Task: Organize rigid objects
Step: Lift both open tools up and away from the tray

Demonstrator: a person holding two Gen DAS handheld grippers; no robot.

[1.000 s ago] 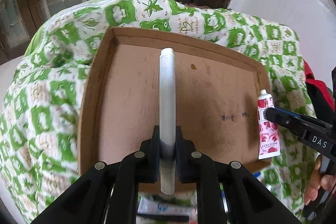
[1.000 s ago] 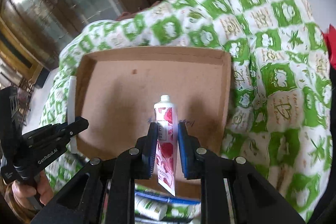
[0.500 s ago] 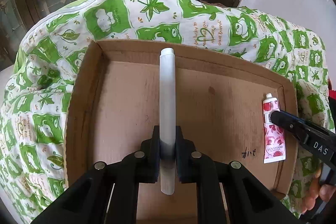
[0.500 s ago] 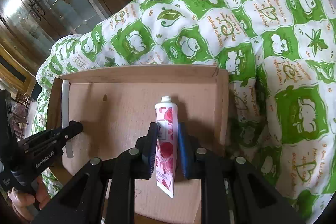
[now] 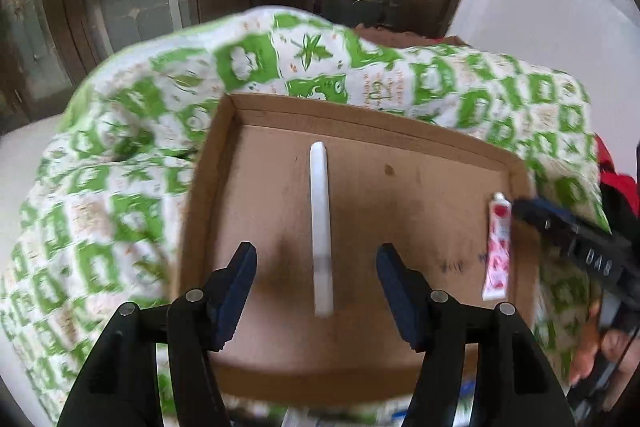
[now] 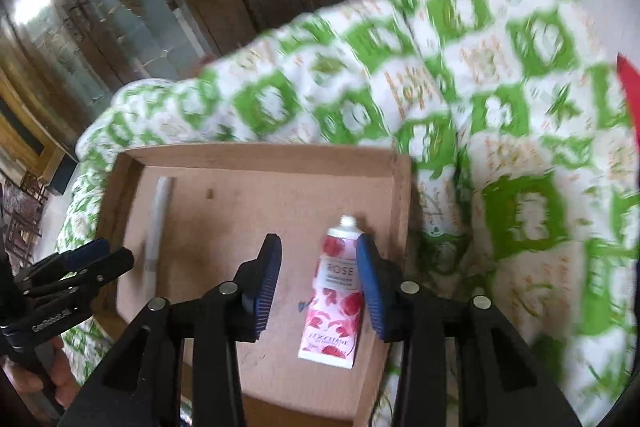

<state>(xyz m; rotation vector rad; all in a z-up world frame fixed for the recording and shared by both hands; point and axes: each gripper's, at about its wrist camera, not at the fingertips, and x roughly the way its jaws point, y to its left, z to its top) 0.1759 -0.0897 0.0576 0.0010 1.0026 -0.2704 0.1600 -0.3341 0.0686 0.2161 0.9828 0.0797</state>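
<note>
Left wrist view: left gripper spread wide over white pen-like tube, lying mid cardboard tray. Right gripper likewise wide; rose hand-cream tube flat by tray's right wall. Both likely light, smooth; grasp mid-body. Green-white quilt beneath; wooden glazed doors behind.

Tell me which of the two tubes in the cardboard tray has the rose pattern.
The short pink-and-white tube by the tray's right wall, between the right gripper's open jaws. The other, a long plain white tube, lies farther left.
</note>
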